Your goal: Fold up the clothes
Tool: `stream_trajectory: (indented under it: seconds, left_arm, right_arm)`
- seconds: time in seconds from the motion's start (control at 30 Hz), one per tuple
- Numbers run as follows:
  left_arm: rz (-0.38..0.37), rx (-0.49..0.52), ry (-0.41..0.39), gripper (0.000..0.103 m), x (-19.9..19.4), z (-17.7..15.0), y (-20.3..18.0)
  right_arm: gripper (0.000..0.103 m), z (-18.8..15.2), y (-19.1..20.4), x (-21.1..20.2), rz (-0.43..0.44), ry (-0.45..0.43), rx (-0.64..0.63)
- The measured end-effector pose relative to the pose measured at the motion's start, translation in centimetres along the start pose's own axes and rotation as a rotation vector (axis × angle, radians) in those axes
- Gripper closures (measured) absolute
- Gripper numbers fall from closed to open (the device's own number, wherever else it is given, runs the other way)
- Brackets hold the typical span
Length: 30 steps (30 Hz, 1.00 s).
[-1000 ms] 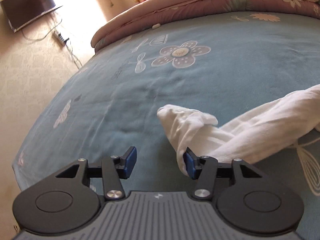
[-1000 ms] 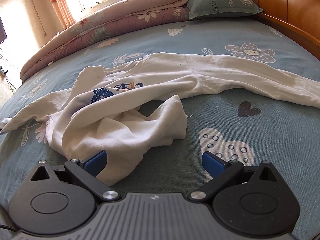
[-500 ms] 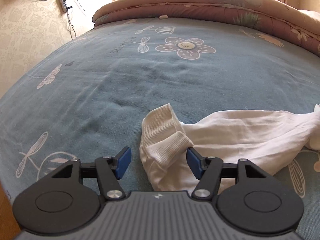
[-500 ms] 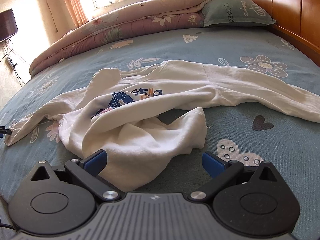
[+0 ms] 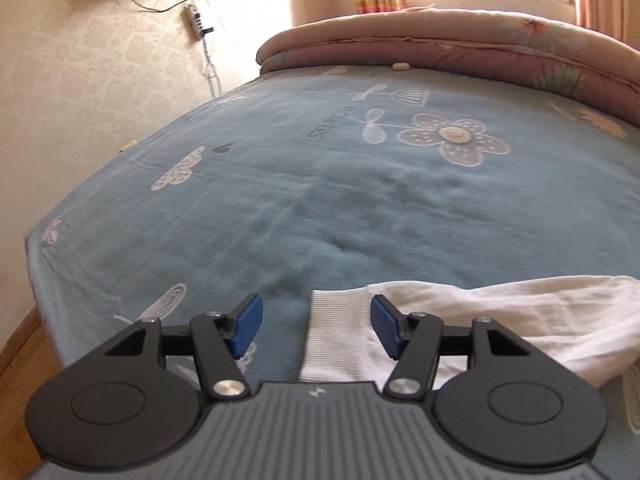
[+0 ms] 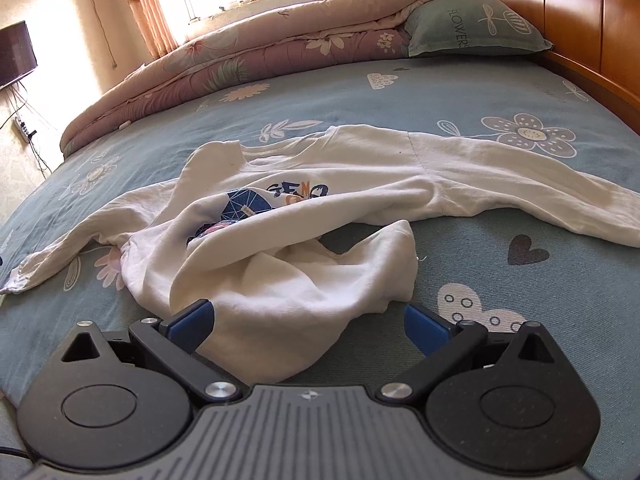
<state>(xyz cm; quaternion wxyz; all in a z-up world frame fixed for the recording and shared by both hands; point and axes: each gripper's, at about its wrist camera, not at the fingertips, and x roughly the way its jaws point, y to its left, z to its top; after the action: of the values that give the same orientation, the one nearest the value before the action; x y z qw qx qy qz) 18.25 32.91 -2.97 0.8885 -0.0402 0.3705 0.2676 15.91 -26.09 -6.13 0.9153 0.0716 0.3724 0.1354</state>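
Covering most of both views is a blue-grey bedsheet printed with flowers, hearts and clouds [image 6: 500,92]. A folded pink floral quilt [image 6: 248,60] is seen along its far edge, from 9 to 12 o'clock in the right wrist view, with a grey-green pillow [image 6: 472,24] at 1 o'clock against a brown wooden headboard [image 6: 568,12].

A white long-sleeved sweatshirt with a blue and orange chest print [image 6: 320,208] is spread rumpled at the centre of the sheet; one sleeve is extended toward 3 o'clock, the other toward 9 o'clock, and the hem is bunched toward 6 o'clock.

The right gripper [image 6: 308,322] is recorded with fingers wide apart, the bunched hem lying between them, nothing clamped.

In the left wrist view, the ribbed white cuff [image 5: 336,332] is seen at 6 o'clock, flat on the sheet between the spread blue pads of the left gripper [image 5: 316,328], nearer the right-hand pad [image 5: 386,332]; contact cannot be confirmed. The sleeve trails toward 3 o'clock.
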Motion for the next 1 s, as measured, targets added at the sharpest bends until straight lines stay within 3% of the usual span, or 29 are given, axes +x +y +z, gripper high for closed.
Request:
stream_trajectory:
  seconds: [0.23,0.37,0.5,0.63,0.83,0.9,1.0]
  left_arm:
    - [-0.418,0.180,0.026,0.037,-4.1,-0.4,-12.3]
    - [-0.572,0.301,0.041,0.036,-6.1,-2.1,-19.2]
    - [-0.673,0.364,0.075,0.036,-7.5,-4.5,-24.3]
    - [-0.702,0.343,0.108,0.035,-8.3,-6.6,-26.4]
    - [-0.652,0.295,0.111,0.034,-8.6,-9.0,-25.8]
    - [-0.649,0.275,0.124,0.033,-8.5,-9.2,-25.1]
    - [-0.623,0.279,0.110,0.030,-9.0,-9.1,-24.2]
  right_arm:
    - [0.000,-0.2,0.7,-1.0,0.039,-0.014,-0.040]
    - [0.000,-0.4,1.2,-1.8,0.064,-0.032,-0.080]
    - [0.000,-0.4,2.7,-2.2,0.089,-0.041,-0.195]
    - [0.000,-0.5,4.9,-2.0,0.166,-0.025,-0.317]
    - [0.000,-1.8,8.4,0.7,0.430,0.122,-0.364]
    - [0.000,-2.7,9.2,2.5,0.434,0.185,-0.372]
    - [0.000,-3.3,10.2,3.8,0.292,0.195,-0.467]
